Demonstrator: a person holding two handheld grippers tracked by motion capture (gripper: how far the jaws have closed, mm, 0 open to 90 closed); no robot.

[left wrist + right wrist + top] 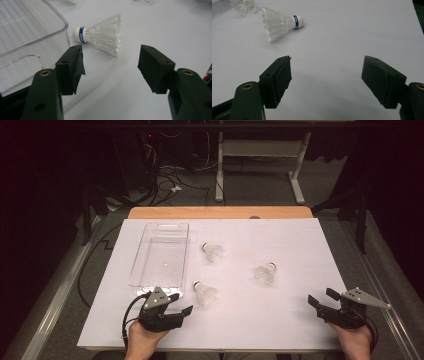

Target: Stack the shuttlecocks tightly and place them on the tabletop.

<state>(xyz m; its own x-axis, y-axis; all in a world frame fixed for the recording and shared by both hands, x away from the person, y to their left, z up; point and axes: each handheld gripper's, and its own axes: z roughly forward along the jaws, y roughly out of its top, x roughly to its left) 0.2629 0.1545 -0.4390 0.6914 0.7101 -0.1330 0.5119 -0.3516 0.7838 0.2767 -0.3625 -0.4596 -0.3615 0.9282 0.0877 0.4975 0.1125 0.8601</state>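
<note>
Three white feather shuttlecocks lie on the white table cover: one near the front (pixel 205 292), one farther back (pixel 214 251) and one to the right (pixel 265 273). A clear plastic tray (pixel 160 255) stands empty at the left. My left gripper (pixel 181 303) is open at the tray's near end, just left of the front shuttlecock (pixel 105 35), which lies on its side ahead of the open left gripper (pixel 111 67). My right gripper (pixel 321 297) is open at the front right, and in the right gripper view the right gripper (pixel 327 80) points toward the right shuttlecock (pixel 279 23), well short of it.
The tray's clear wall (pixel 37 37) stands close to the left gripper's left finger. Another shuttlecock (pixel 245 6) lies beyond in the right gripper view. The table's wooden far edge (pixel 220 212) shows past the cover. Cables and desk legs are on the floor behind.
</note>
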